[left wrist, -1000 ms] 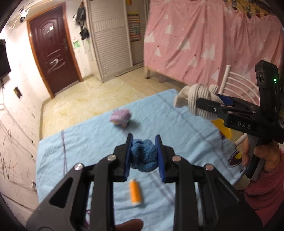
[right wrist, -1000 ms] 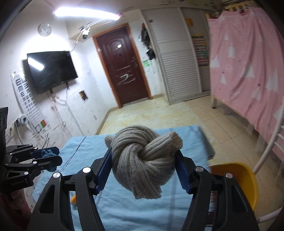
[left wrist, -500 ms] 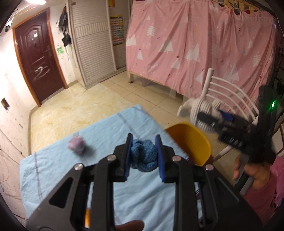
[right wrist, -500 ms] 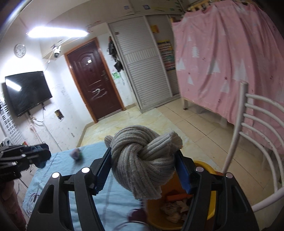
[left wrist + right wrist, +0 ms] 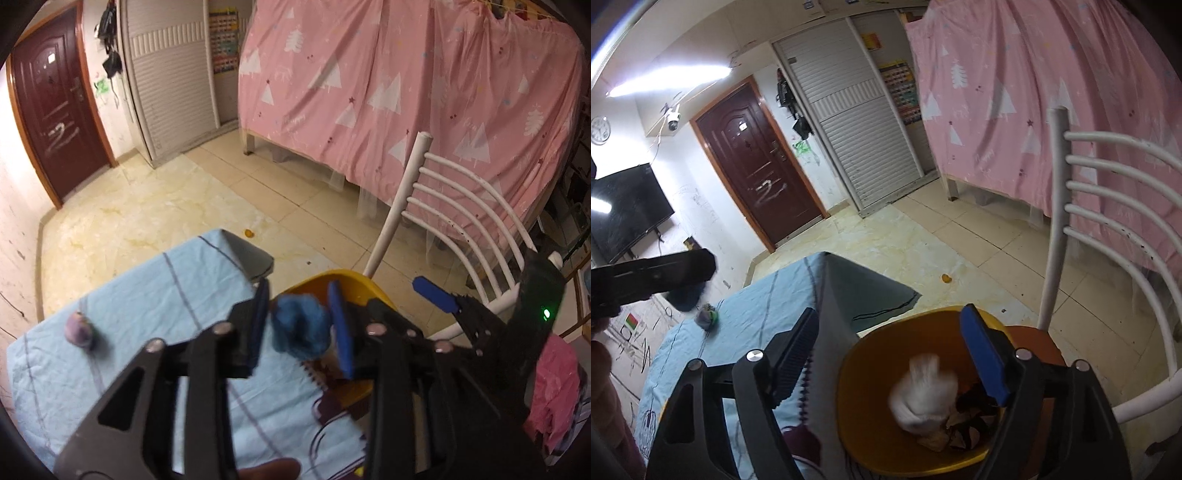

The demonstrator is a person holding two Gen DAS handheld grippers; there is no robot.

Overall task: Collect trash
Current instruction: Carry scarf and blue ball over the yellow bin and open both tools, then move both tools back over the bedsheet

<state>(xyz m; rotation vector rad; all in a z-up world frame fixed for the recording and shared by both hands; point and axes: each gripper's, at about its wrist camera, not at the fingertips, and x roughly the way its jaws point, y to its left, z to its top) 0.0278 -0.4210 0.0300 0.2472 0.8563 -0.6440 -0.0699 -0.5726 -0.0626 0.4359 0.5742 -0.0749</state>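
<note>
My left gripper point(image 5: 301, 326) holds a blue knotted sock ball point(image 5: 300, 326) at the table's right edge, next to the yellow bin point(image 5: 356, 288); the ball looks blurred and the jaws stand a little apart around it. My right gripper point(image 5: 890, 345) is open over the yellow bin point(image 5: 864, 373). The beige knotted sock ball point(image 5: 923, 391), blurred, lies free inside the bin on crumpled trash. A small purple ball point(image 5: 78, 328) rests on the blue tablecloth point(image 5: 147, 295), far left; it also shows in the right wrist view point(image 5: 707, 316).
A white slatted chair point(image 5: 454, 221) holds the bin on its seat point(image 5: 1039, 341). A pink curtain point(image 5: 406, 92) hangs behind. A spiral notebook point(image 5: 325, 398) lies at the table's edge. A small orange bit point(image 5: 248, 233) lies on the tiled floor.
My right gripper opened and the beige sock ball dropped into the bin. My left gripper swung right with the blue ball to the bin's side.
</note>
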